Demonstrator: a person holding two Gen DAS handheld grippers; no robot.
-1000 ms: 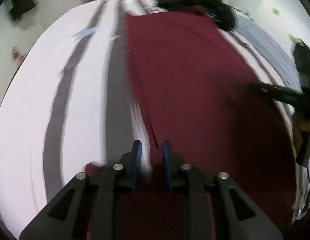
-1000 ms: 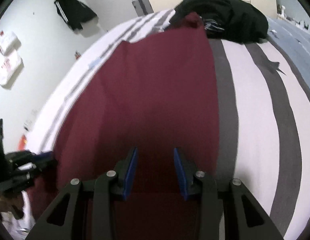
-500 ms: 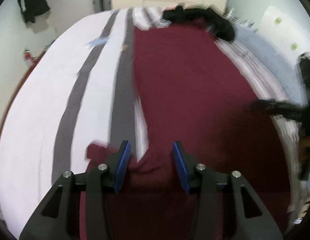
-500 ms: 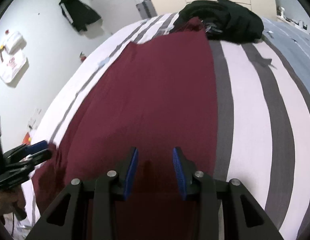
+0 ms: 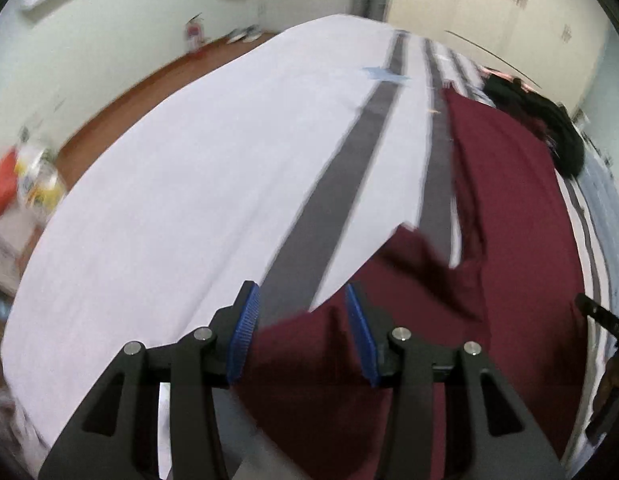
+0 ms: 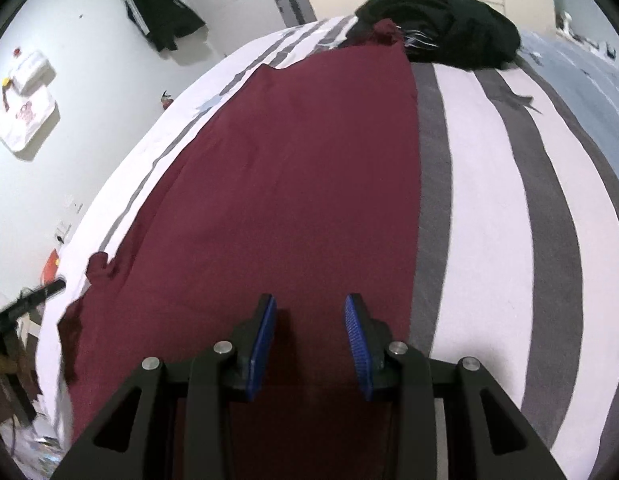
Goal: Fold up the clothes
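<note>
A dark red garment [image 6: 293, 184] lies spread flat along a striped bed; in the left wrist view the garment [image 5: 509, 240] fills the right side, with a rumpled sleeve end [image 5: 413, 248] sticking out onto the white cover. My left gripper [image 5: 299, 320] hovers open over the garment's near left edge, its pads pressing nothing. Over the near middle of the cloth my right gripper [image 6: 311, 320] is open too, holding nothing. The left gripper [image 6: 29, 304] shows as a dark blur at the left rim of the right wrist view.
The bed cover [image 5: 189, 200] is white with grey stripes [image 6: 549, 240]. A pile of black clothes [image 6: 437, 28] lies at the garment's far end. A dark jacket [image 6: 161, 16] hangs on the wall. Bags and clutter [image 5: 29, 184] sit on the floor left of the bed.
My left gripper's jaws widened and let go of the garment's edge, then it swung left and rolled, so white cover fills its view. The right gripper barely shifted.
</note>
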